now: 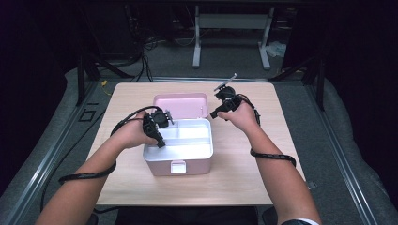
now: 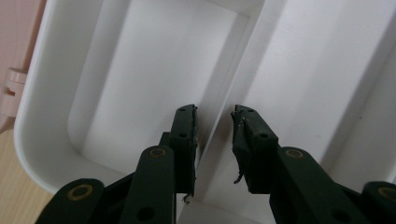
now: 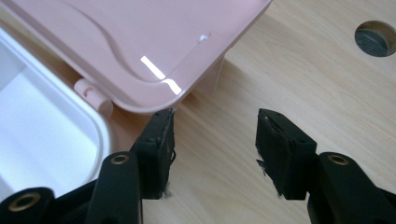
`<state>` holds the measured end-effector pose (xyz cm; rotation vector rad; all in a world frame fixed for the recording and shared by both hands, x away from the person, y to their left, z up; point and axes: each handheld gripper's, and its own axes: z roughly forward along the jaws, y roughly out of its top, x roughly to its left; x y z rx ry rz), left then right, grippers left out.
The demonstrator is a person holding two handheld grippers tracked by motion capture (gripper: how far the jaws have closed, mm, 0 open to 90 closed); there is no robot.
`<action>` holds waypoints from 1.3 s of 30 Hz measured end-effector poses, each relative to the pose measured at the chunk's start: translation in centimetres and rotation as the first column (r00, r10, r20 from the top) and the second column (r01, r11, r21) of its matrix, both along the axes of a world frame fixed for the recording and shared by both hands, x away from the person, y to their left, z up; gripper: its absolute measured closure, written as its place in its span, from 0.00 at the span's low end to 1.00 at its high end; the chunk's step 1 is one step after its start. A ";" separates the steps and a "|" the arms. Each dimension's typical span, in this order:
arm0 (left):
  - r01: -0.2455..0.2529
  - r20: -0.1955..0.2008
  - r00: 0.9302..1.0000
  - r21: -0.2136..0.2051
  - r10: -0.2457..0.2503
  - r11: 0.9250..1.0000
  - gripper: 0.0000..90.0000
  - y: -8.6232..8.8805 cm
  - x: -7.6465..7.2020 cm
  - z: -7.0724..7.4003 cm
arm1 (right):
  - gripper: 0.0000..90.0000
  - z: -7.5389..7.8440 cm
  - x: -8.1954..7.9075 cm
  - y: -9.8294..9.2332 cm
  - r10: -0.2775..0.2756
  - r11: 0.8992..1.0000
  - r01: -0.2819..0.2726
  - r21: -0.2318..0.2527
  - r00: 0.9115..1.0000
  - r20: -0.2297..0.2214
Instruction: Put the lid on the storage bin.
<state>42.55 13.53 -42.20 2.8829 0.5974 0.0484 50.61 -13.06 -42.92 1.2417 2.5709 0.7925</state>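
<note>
A pink box (image 1: 162,167) stands open on the wooden table (image 1: 248,173), its lid (image 1: 180,103) laid back flat. Inside sits a white tray (image 1: 202,149) with compartments. My left gripper (image 1: 159,138) dips into the tray's left side. In the left gripper view its jaws (image 2: 215,135) straddle a white divider ridge (image 2: 252,37) that runs up between them; the left pad lies close against it and the jaws stand a little apart. My right gripper (image 1: 218,112) hovers open by the lid's right corner, and its jaws (image 3: 215,140) are wide over bare wood beside the lid (image 3: 116,42).
The tray's rounded rim (image 3: 100,130) and a pink hinge (image 3: 91,91) lie left of the right jaws. A round cable hole (image 3: 376,37) is cut in the tabletop. Bare wood stretches right of the box. A desk frame (image 1: 232,35) and cables stand beyond the table.
</note>
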 end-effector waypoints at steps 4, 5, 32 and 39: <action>0.006 -0.007 1.000 -0.004 -0.006 1.000 0.81 0.1 0.3 0.0 | 0.54 0.5 0.4 0.3 -0.028 0.999 0.028 0.030 1.000 0.008; 0.014 -0.010 1.000 -0.002 -0.014 1.000 0.81 0.1 0.4 0.0 | 0.55 0.6 0.5 0.4 -0.036 0.999 0.036 0.037 0.999 0.005; 0.001 -0.005 1.000 0.001 -0.001 1.000 0.84 0.0 0.4 0.0 | 0.78 -1.0 6.7 3.8 -0.188 0.982 0.190 0.019 0.979 -0.079; -0.010 0.001 1.000 -0.020 0.010 1.000 0.84 0.3 0.3 -0.1 | 0.81 -1.6 7.8 3.8 -0.232 0.971 0.238 0.029 0.961 -0.150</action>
